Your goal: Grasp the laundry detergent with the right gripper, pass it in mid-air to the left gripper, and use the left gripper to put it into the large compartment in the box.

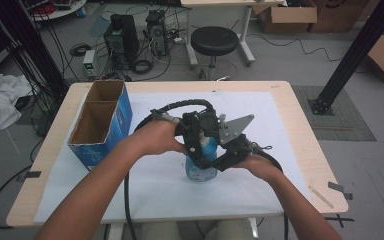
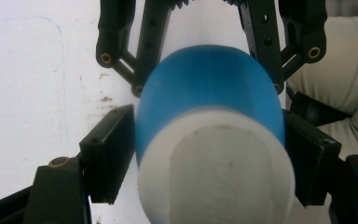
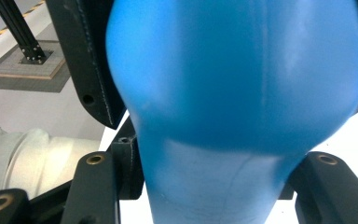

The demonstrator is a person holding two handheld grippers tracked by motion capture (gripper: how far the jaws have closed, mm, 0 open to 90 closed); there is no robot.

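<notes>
A blue bottle [image 1: 201, 169] with a white cap stands upright on the white mat [image 1: 270, 190] at the table's middle. My right gripper [image 1: 207, 162] comes in from the right and is shut on the bottle's body [image 3: 237, 70], its jaws pressed on both sides in the right gripper view [image 3: 214, 186]. My left gripper [image 1: 201, 150] points down over the bottle's top. In the left gripper view [image 2: 209, 154] its pads [image 2: 109, 154] stand on either side of the bottle [image 2: 209, 84] just below the cap, very close to it, and I see no press. The right gripper's fingers [image 2: 151, 42] show beyond.
An open blue cardboard box [image 1: 102, 120] with two compartments stands at the table's left. Cables trail from both grippers across the mat. Beyond the far edge are a black stool [image 1: 214, 40] and computer cases [image 1: 122, 35] on the floor.
</notes>
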